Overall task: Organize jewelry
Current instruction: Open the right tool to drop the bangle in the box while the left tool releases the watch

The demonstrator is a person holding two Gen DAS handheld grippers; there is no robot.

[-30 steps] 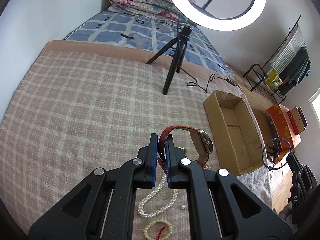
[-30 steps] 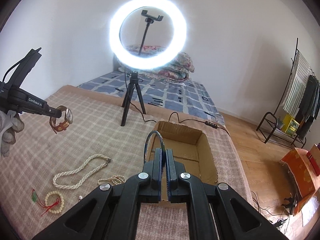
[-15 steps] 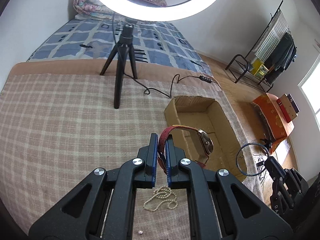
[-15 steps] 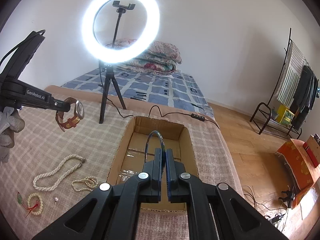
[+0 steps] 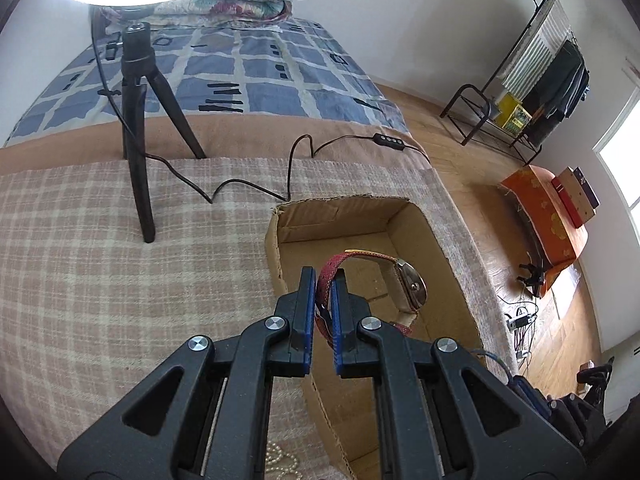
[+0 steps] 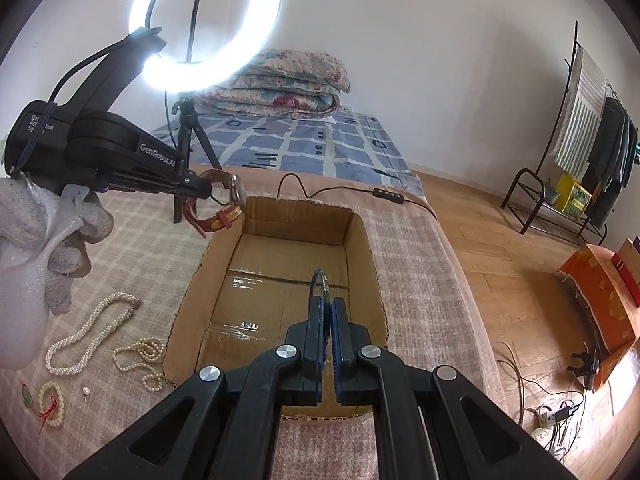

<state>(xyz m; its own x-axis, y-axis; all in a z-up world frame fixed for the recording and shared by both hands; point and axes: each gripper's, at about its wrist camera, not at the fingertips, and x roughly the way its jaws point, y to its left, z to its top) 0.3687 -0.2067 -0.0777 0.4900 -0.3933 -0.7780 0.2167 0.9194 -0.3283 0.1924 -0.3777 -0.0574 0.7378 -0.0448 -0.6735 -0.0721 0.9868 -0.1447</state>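
1. My left gripper (image 5: 323,280) is clamped on the red strap of the wristwatch (image 5: 404,288), held above the cardboard box (image 6: 362,248).
2. My right gripper (image 6: 327,312) pinches a thin dark bangle (image 6: 319,280) over the box interior.
3. Pearl necklaces (image 6: 92,336) lie on the checked blanket (image 5: 80,264) beside the box.

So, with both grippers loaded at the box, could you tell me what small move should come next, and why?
Probably lower and open the right gripper: it is shut on the thin bangle over the floor of the cardboard box, while the left gripper holds the watch at the rim.
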